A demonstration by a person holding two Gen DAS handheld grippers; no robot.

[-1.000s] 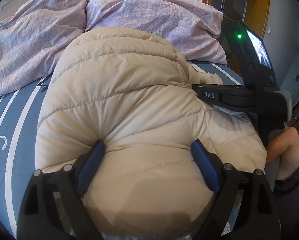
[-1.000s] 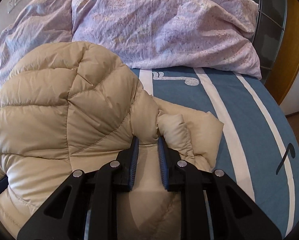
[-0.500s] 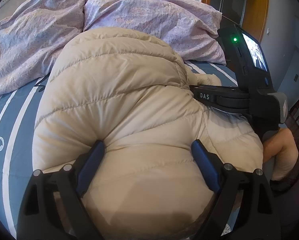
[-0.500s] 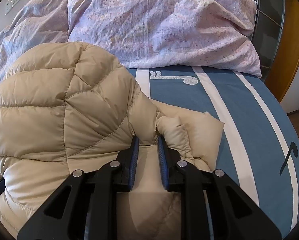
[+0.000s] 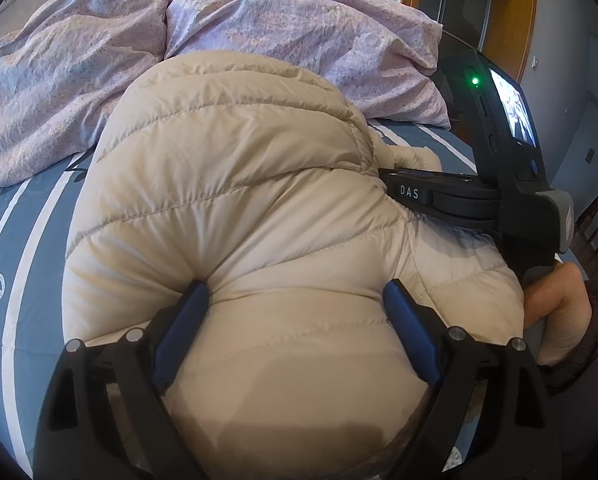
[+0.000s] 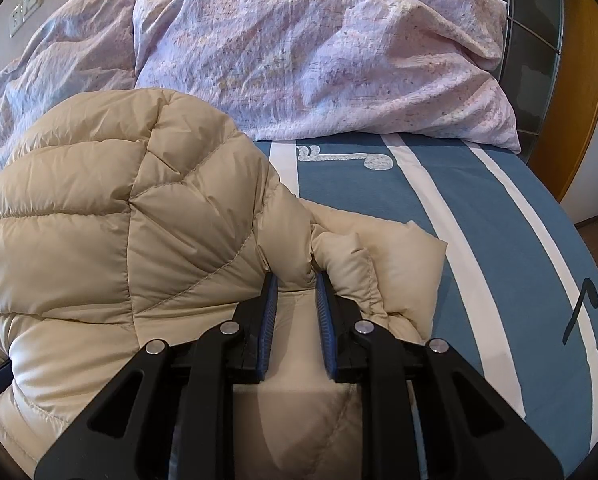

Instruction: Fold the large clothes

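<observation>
A beige puffer jacket (image 5: 227, 184) lies bunched up in a thick mound on the bed. In the left wrist view my left gripper (image 5: 295, 292) stands wide, and its blue pads dent a fat wad of the jacket's near edge. In the right wrist view my right gripper (image 6: 295, 280) is shut on a narrow fold of the jacket (image 6: 111, 216), beside a flat part that lies out to the right. The right gripper's black body (image 5: 499, 200) shows at the jacket's right side, its fingertips buried in the fabric. A person's hand (image 5: 555, 304) holds it.
The bed has a blue sheet with white stripes (image 6: 479, 220), bare to the right of the jacket. A crumpled lilac duvet (image 6: 319, 52) is piled at the head of the bed behind the jacket. A wooden door frame (image 6: 579, 80) stands at the far right.
</observation>
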